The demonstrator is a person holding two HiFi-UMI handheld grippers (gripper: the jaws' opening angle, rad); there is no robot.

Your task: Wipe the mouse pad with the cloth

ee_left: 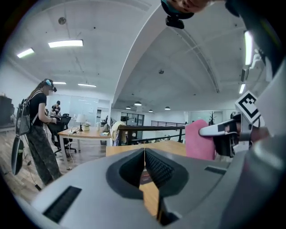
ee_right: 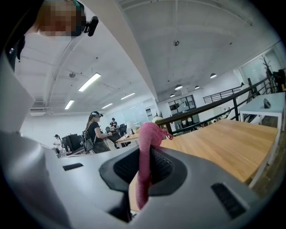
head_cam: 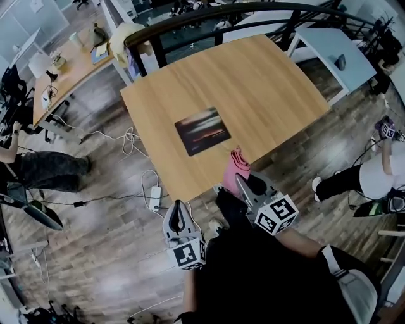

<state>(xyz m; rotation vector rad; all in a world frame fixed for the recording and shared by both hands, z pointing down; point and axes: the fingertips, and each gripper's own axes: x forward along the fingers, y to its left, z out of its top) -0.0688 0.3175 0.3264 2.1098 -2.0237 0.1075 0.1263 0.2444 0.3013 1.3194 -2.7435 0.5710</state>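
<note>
A dark mouse pad (head_cam: 202, 130) with an orange-streaked picture lies flat near the front of the wooden table (head_cam: 266, 82). My right gripper (head_cam: 242, 181) is shut on a pink cloth (head_cam: 237, 166) just off the table's front edge, short of the pad; in the right gripper view the pink cloth (ee_right: 146, 161) stands pinched between the jaws. The left gripper (head_cam: 178, 214) hangs lower left, off the table over the floor, jaws shut and empty. From the left gripper view (ee_left: 145, 154) the pink cloth (ee_left: 199, 139) shows to the right.
Cables and a power strip (head_cam: 154, 197) lie on the floor left of the table. A black railing (head_cam: 215, 14) runs behind it. A white side table (head_cam: 338, 47) stands at back right, a long desk (head_cam: 69, 69) at back left. People stand at both sides.
</note>
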